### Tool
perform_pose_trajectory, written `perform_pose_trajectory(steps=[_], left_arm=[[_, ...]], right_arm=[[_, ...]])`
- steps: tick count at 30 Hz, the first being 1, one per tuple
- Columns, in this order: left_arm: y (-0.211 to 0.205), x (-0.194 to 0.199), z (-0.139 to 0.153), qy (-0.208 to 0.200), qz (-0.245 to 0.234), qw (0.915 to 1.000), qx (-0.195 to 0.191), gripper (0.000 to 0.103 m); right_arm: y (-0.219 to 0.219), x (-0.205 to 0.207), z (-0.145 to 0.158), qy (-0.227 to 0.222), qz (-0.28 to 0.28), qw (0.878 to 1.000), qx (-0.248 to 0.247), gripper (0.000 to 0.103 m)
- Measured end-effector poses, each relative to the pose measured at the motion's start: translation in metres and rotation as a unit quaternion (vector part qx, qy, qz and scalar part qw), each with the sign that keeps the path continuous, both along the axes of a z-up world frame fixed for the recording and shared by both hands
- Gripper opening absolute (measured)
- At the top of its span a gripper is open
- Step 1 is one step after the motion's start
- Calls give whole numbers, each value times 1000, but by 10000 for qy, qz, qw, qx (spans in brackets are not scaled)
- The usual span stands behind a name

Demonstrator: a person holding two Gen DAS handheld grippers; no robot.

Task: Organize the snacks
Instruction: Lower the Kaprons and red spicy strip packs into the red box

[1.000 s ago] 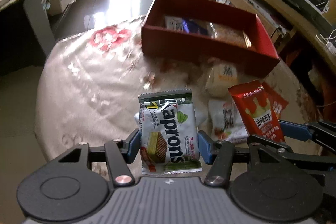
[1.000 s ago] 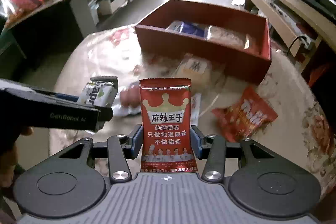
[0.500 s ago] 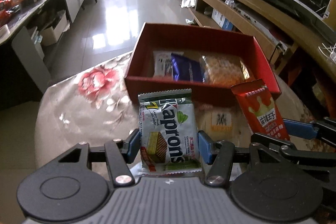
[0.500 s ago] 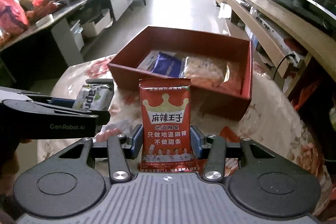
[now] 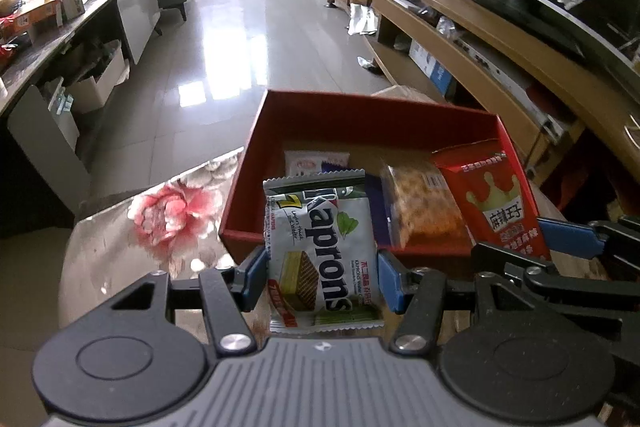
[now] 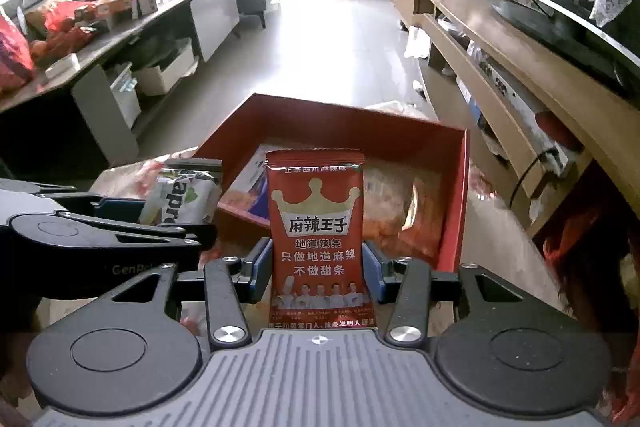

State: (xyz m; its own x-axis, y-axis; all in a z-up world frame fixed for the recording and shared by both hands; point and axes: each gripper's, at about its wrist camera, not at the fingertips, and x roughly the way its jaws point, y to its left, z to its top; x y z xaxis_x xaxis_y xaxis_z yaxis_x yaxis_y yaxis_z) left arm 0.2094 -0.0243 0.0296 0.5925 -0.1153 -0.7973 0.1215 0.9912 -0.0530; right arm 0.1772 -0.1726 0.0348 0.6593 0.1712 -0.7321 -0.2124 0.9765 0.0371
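Snack packets (image 5: 424, 211) in box (image 5: 360, 115)

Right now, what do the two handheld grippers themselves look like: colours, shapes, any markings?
Both match. The left gripper and the right gripper each have a grey ribbed body, two black round discs, black linkage arms with silver rivets, and blue fingers. In the right wrist view the left gripper's black side shows pale lettering beginning "GenRo". No cables or sleeves are visible.
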Motion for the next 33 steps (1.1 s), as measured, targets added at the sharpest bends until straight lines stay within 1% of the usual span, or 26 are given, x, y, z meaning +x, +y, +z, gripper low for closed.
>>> perform_pose_trajectory(steps=[8,16,23,30,32,33], left_arm=[[-10,39,-4,-64,104,9998,132,60],[-17,74,-25,76,203,9994,264,60],[-21,87,-44,248,241,9988,339,60],[-21,93,-54,374,282,9981,392,60],[-21,93,-54,383,290,9981,383,60],[-20,94,-54,375,290,9981,390,60]], right_arm=[[-5,38,-3,24,-71,10000,3,55],[-9,72,-18,113,-116,9998,-73,55],[-9,89,-35,266,-117,9995,-151,55],[-6,98,-46,400,-136,9989,-198,55],[-5,98,-48,403,-137,9987,-266,58],[-4,98,-48,400,-135,9986,-311,57]])
